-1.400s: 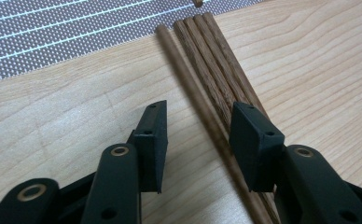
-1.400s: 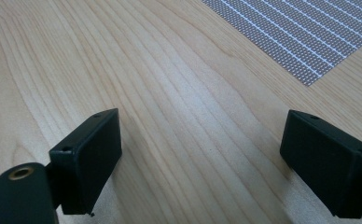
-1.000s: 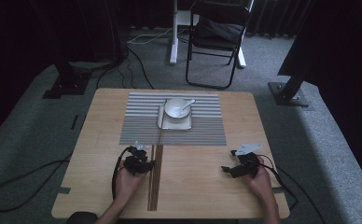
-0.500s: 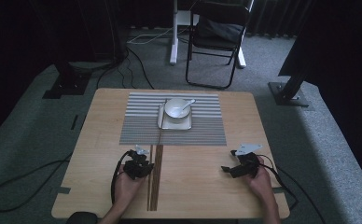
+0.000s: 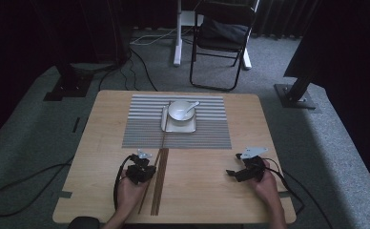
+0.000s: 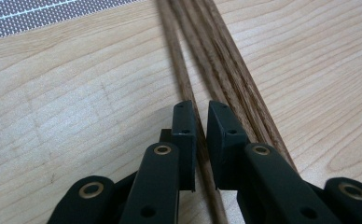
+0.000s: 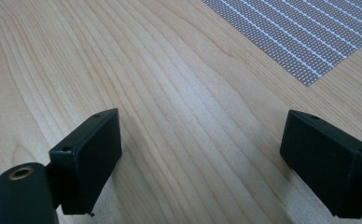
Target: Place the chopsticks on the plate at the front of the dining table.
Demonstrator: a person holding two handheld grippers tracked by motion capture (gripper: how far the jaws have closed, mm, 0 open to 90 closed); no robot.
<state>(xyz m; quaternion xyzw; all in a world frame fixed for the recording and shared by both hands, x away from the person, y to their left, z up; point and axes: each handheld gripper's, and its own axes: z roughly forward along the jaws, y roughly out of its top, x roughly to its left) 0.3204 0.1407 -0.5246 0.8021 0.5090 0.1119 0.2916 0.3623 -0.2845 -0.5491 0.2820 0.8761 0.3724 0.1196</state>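
Several dark wooden chopsticks (image 5: 156, 183) lie side by side on the table, near its front edge and left of centre. My left gripper (image 5: 146, 168) sits over their left side. In the left gripper view its jaws (image 6: 201, 109) have just been closing and now pinch the leftmost chopstick (image 6: 177, 56), which runs between the pads; the other chopsticks (image 6: 228, 60) lie just to the right. My right gripper (image 5: 234, 165) rests near the front right of the table. It stands wide open (image 7: 200, 140) over bare wood with nothing between its jaws.
A grey striped placemat (image 5: 207, 136) covers the table's middle. On it stands a white square plate (image 5: 179, 127) with a white bowl (image 5: 178, 110) and a spoon (image 5: 191, 104). A thin dark stick (image 5: 165, 125) lies along the plate's left edge. A folding chair (image 5: 221, 38) stands beyond the table.
The left gripper's jaws have closed in on the chopsticks with little shift of the hand. The right hand and gripper have stayed where they were.
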